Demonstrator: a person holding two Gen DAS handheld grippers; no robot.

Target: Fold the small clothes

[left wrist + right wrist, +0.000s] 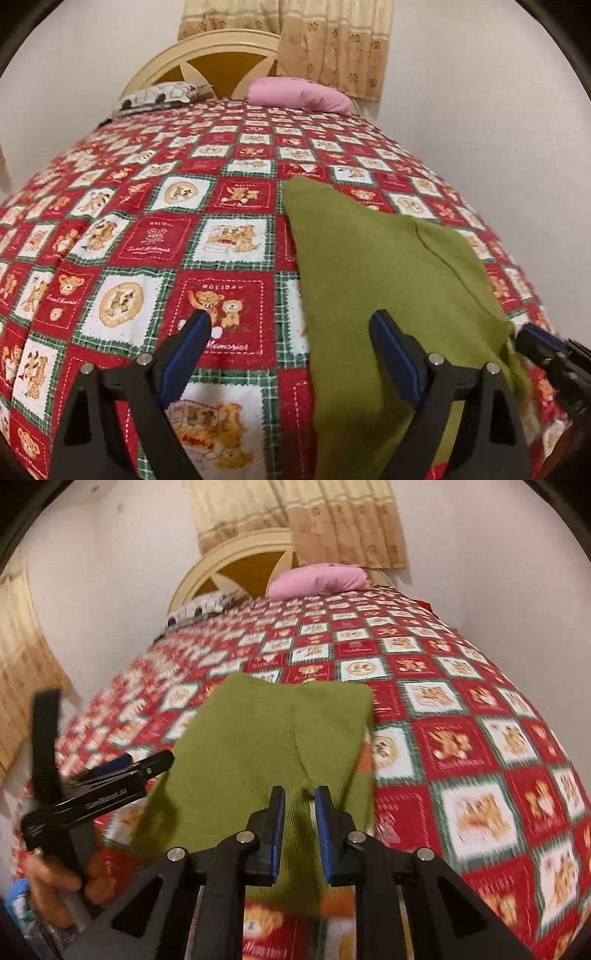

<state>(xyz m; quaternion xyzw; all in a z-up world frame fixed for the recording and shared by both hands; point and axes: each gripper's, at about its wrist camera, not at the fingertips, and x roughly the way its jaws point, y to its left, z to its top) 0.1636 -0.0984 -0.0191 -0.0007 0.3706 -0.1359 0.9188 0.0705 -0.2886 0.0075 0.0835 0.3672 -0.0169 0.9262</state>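
A small olive-green knitted garment (373,266) lies on the red patchwork bedspread (155,236) near the bed's front edge; it also shows in the right wrist view (266,738). My left gripper (291,325) is open, its right finger over the garment's left part, its left finger over bare bedspread. My right gripper (300,794) has its jaws close together with a pinch of the green cloth between them at the garment's near edge. The right gripper shows at the garment's right edge in the left wrist view (535,343). The left gripper shows at the left in the right wrist view (122,764).
A pink pillow (299,94) and a patterned pillow (162,96) lie at the headboard (207,48). Beige curtains (332,40) hang behind. White walls flank the bed. The bedspread stretches bare to the left and beyond the garment.
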